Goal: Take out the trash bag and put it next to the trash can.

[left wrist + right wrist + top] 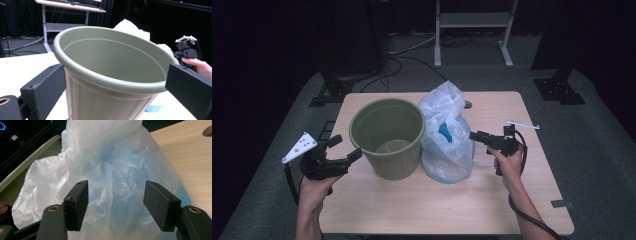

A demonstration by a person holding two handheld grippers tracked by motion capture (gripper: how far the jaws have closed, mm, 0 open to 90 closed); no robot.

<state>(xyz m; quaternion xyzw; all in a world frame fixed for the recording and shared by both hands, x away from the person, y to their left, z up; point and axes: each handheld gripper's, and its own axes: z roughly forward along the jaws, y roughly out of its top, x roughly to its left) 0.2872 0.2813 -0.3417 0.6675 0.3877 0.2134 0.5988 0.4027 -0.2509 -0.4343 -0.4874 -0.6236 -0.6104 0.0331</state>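
An olive-green plastic bin [387, 137] stands upright at the middle of the wooden table [512, 200]. A translucent white plastic bag [446, 135] with something blue inside leans against the bin's right side. My left gripper [346, 147] is open just left of the bin, and in the left gripper view its jaws stand apart on either side of the bin [110, 72]. My right gripper [474, 136] is open at the bag's right side. In the right gripper view the bag [117, 170] sits just beyond the spread jaws, apart from them.
A white-framed stand [472, 25] and cables lie on the floor behind the table. The tabletop has a round hole [468, 105] at the back and grey tape [562, 203] at the front right. Blue tape [153, 108] lies by the bin's base.
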